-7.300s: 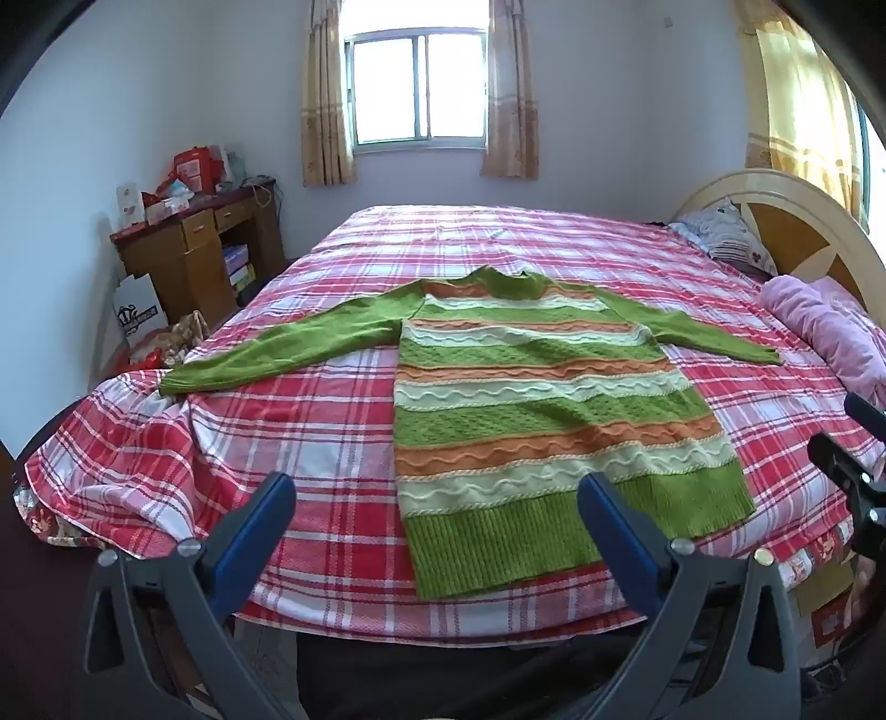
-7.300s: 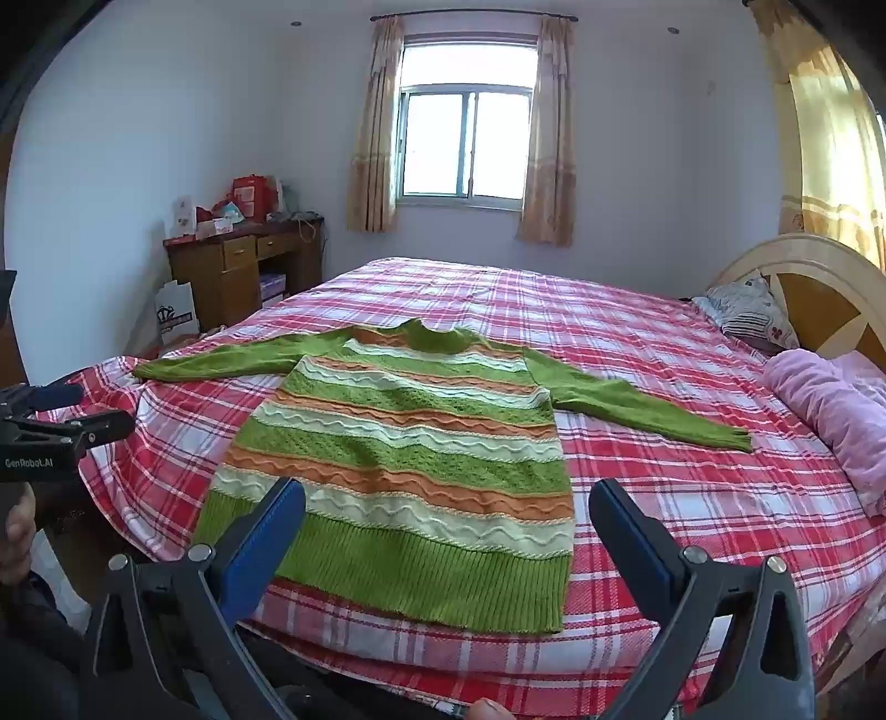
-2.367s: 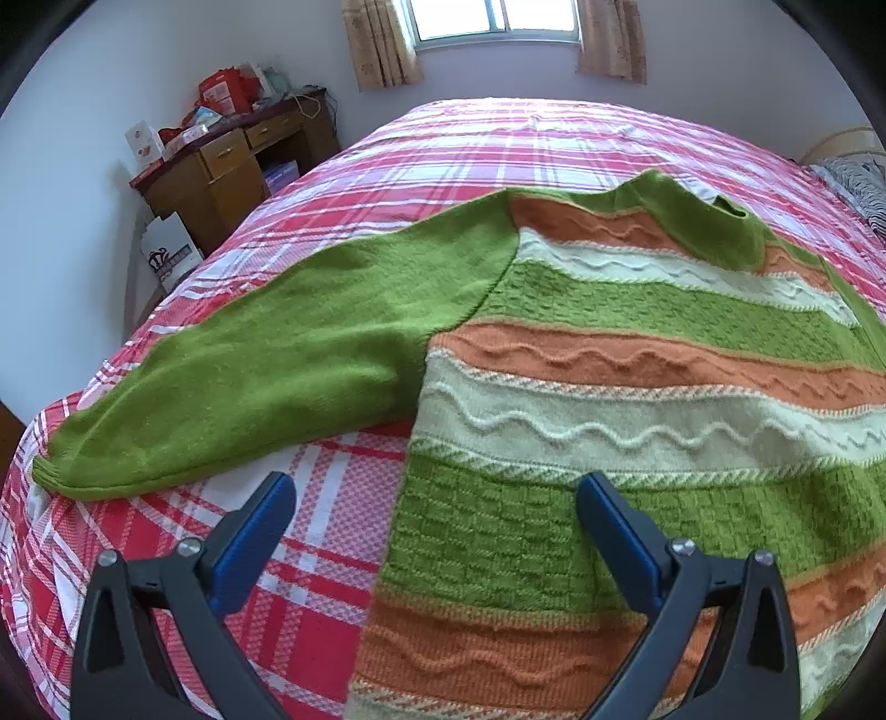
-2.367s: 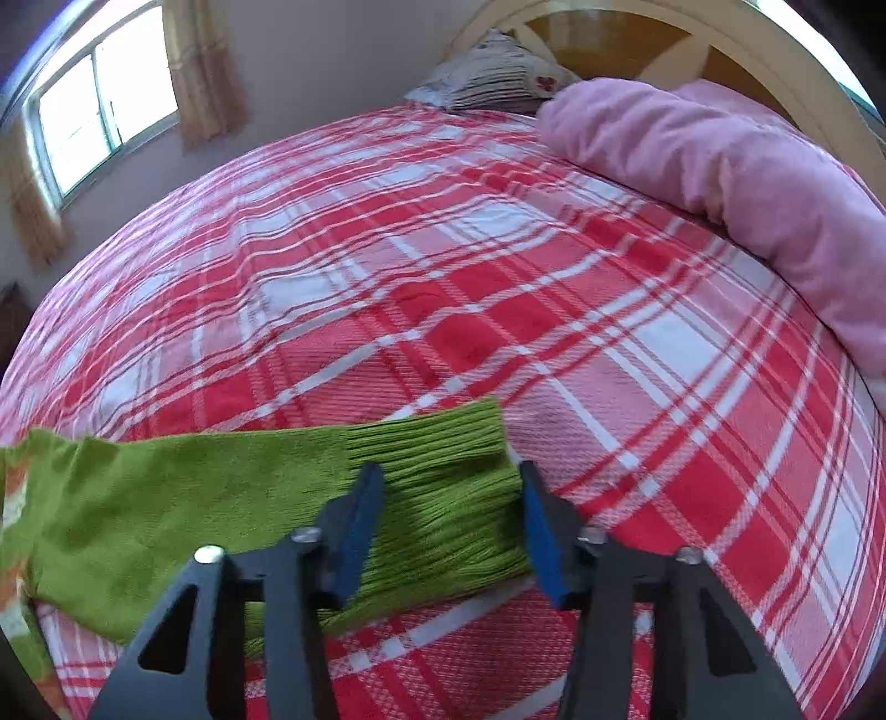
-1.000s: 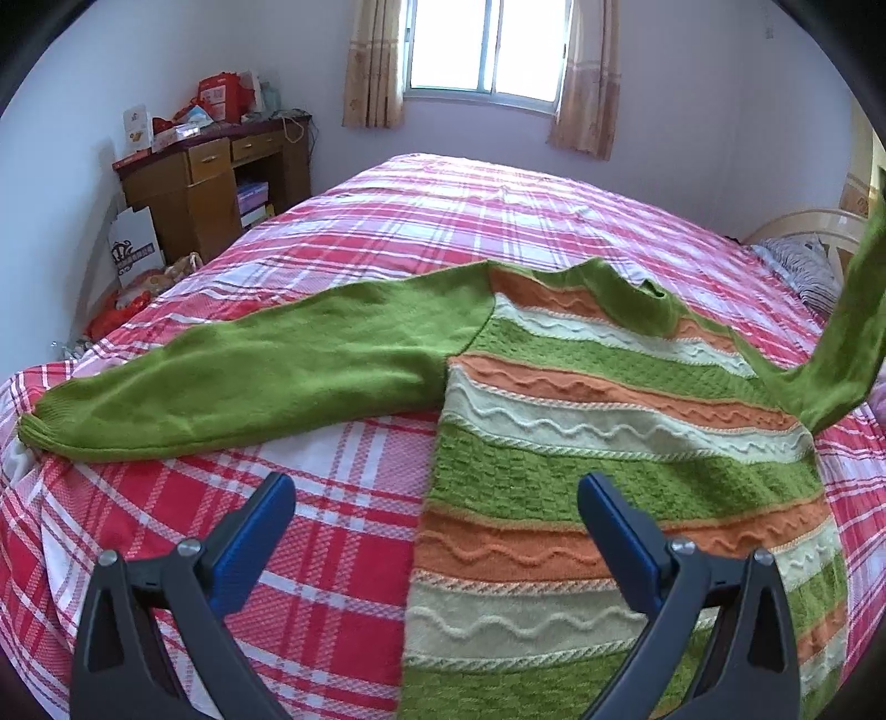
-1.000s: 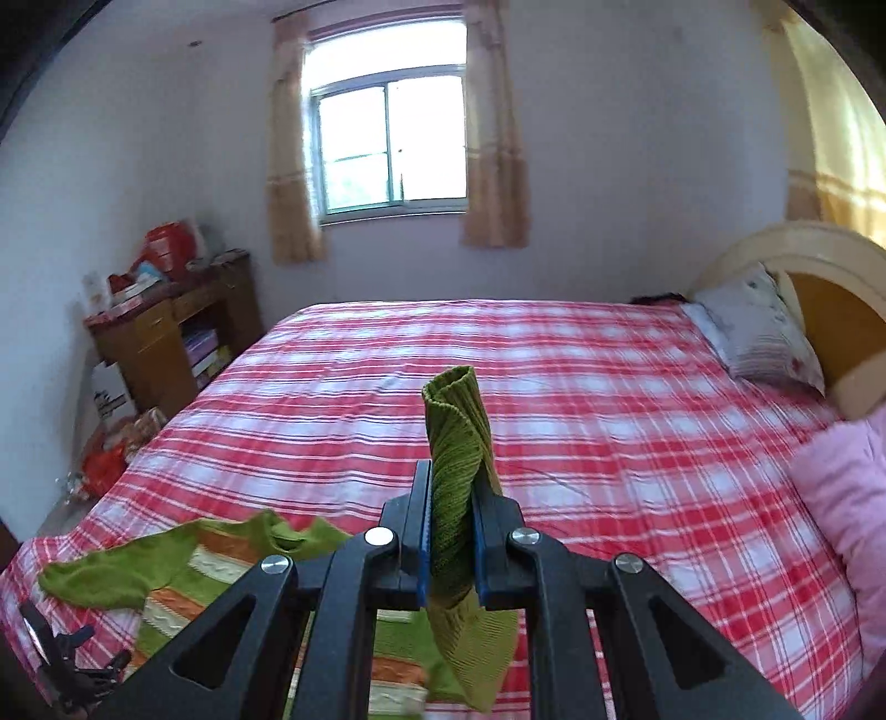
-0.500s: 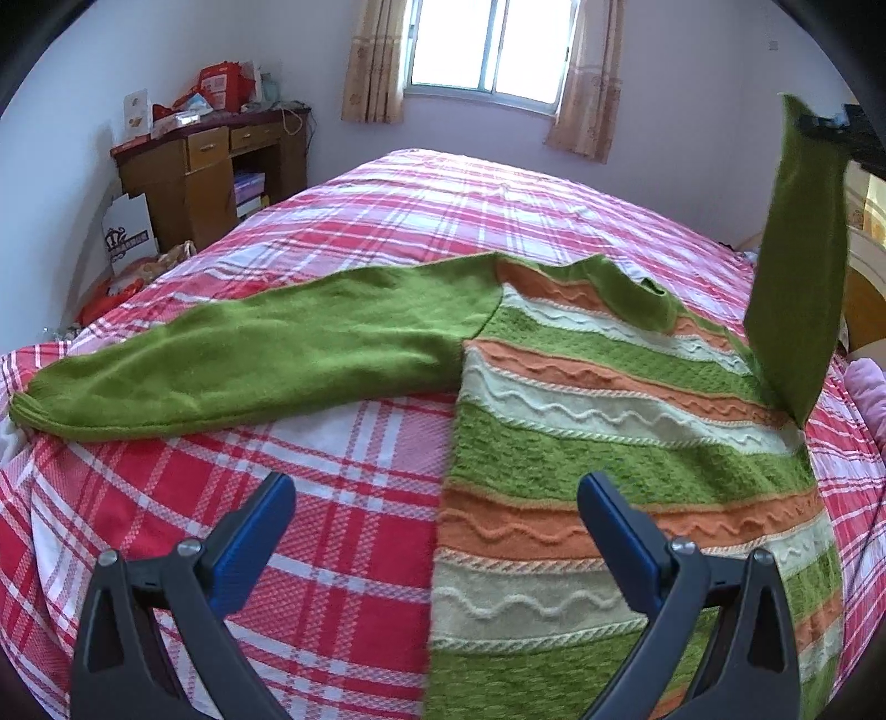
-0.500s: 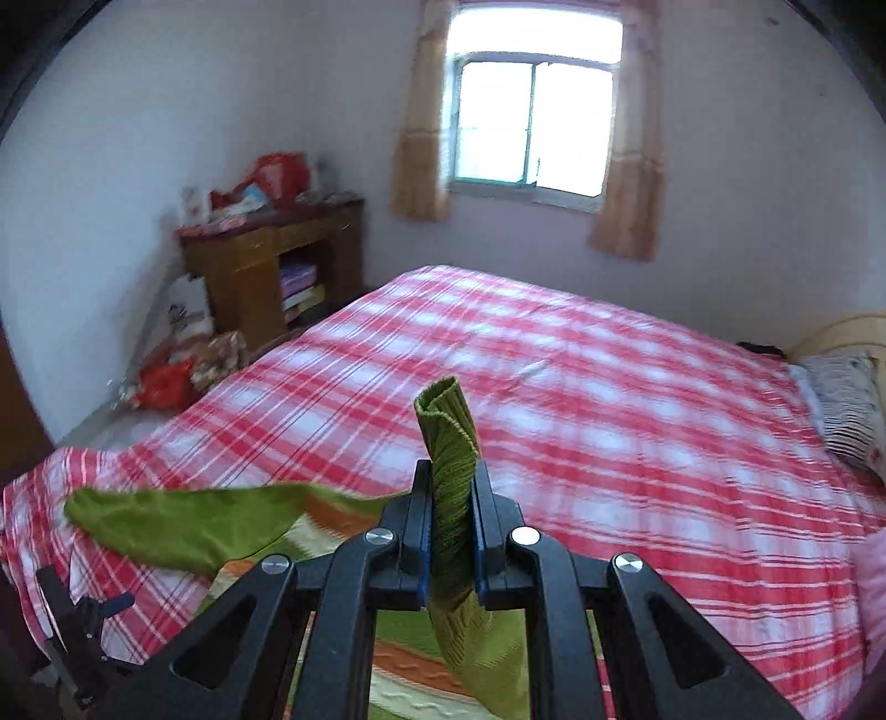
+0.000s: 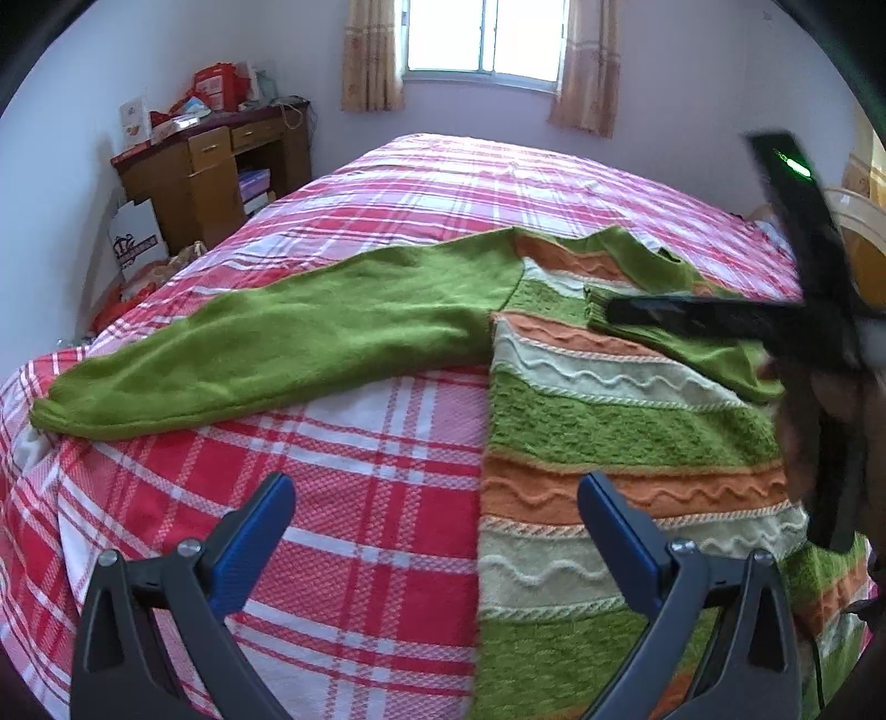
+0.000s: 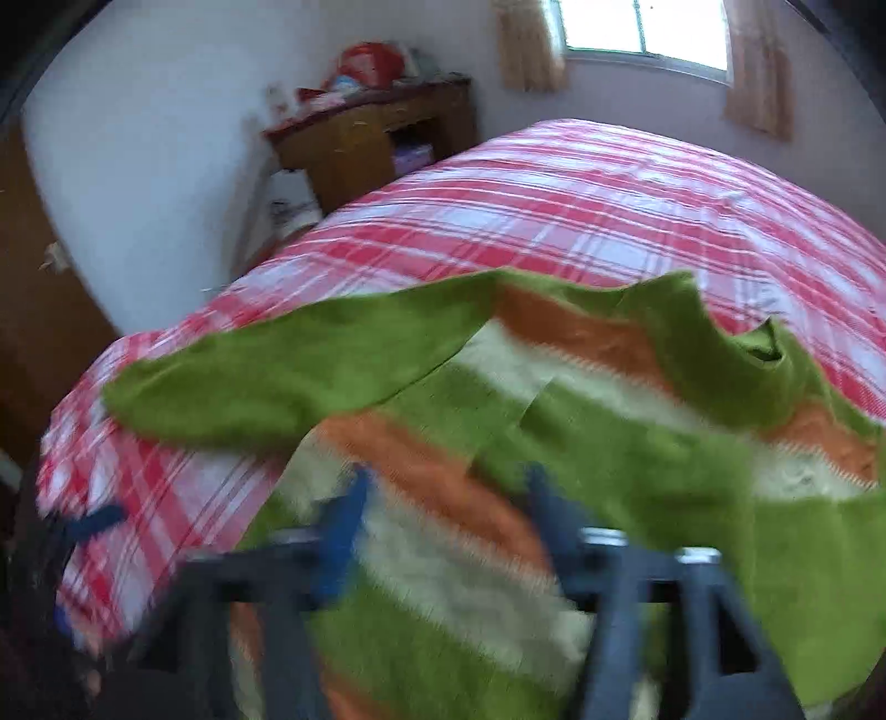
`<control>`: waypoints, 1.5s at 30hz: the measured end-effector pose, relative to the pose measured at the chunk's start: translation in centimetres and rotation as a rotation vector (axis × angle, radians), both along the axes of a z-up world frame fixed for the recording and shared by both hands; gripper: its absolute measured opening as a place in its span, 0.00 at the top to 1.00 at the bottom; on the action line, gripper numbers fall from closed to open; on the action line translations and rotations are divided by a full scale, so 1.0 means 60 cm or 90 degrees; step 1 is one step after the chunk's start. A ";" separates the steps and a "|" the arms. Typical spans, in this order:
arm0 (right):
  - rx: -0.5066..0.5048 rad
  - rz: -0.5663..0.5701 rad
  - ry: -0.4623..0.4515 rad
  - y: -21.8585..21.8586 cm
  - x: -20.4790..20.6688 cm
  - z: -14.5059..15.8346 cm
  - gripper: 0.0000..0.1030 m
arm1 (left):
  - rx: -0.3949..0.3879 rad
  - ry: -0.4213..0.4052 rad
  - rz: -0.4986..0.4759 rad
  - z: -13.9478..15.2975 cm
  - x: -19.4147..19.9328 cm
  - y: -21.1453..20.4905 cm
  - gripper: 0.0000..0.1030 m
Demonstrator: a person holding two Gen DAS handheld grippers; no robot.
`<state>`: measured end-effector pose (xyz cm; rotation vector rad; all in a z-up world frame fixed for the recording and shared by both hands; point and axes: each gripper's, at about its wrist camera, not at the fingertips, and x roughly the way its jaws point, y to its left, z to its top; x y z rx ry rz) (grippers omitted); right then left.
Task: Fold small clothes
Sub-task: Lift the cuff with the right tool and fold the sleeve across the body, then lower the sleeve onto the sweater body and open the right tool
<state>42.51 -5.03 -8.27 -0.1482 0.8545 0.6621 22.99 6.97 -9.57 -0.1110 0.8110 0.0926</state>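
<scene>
A green, orange and cream striped sweater (image 9: 609, 421) lies flat on the red plaid bed (image 9: 376, 498). Its left sleeve (image 9: 277, 343) stretches out toward the bed's left edge. Its right sleeve (image 9: 703, 349) lies folded across the chest. My left gripper (image 9: 437, 531) is open and empty, above the plaid just left of the sweater's side. My right gripper (image 10: 448, 515) is open over the sweater body (image 10: 470, 526); the folded sleeve (image 10: 637, 459) lies just beyond it. The right wrist view is blurred. The right gripper also shows in the left wrist view (image 9: 620, 310) at the sleeve cuff.
A wooden desk (image 9: 216, 171) with clutter stands left of the bed, with a white bag (image 9: 135, 238) on the floor beside it. A curtained window (image 9: 487, 39) is on the far wall. The headboard (image 9: 864, 249) is at the right.
My right gripper carried the right sleeve down across the sweater's chest and opened, letting the cuff go. My left gripper stayed open and moved little.
</scene>
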 end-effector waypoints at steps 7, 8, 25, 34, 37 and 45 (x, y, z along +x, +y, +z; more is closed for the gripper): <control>-0.101 -0.060 -0.067 -0.141 -0.083 0.016 0.36 | -0.036 0.014 -0.073 0.038 0.075 -0.028 0.03; -0.102 -0.067 -0.068 -0.157 -0.089 0.014 0.36 | -0.052 0.016 -0.078 0.042 0.092 -0.034 0.07; -0.064 -0.102 -0.072 -0.215 -0.149 -0.071 0.30 | -0.123 0.103 -0.082 -0.040 0.299 -0.161 0.35; -0.033 -0.110 -0.077 -0.225 -0.156 -0.070 0.30 | -0.141 0.031 -0.098 0.007 0.244 -0.141 0.95; -0.036 -0.111 -0.078 -0.224 -0.155 -0.071 0.30 | -0.159 0.023 -0.106 0.018 0.228 -0.127 0.95; -0.044 -0.117 -0.086 -0.223 -0.160 -0.071 0.30 | -0.136 0.024 -0.097 -0.011 0.228 -0.125 0.95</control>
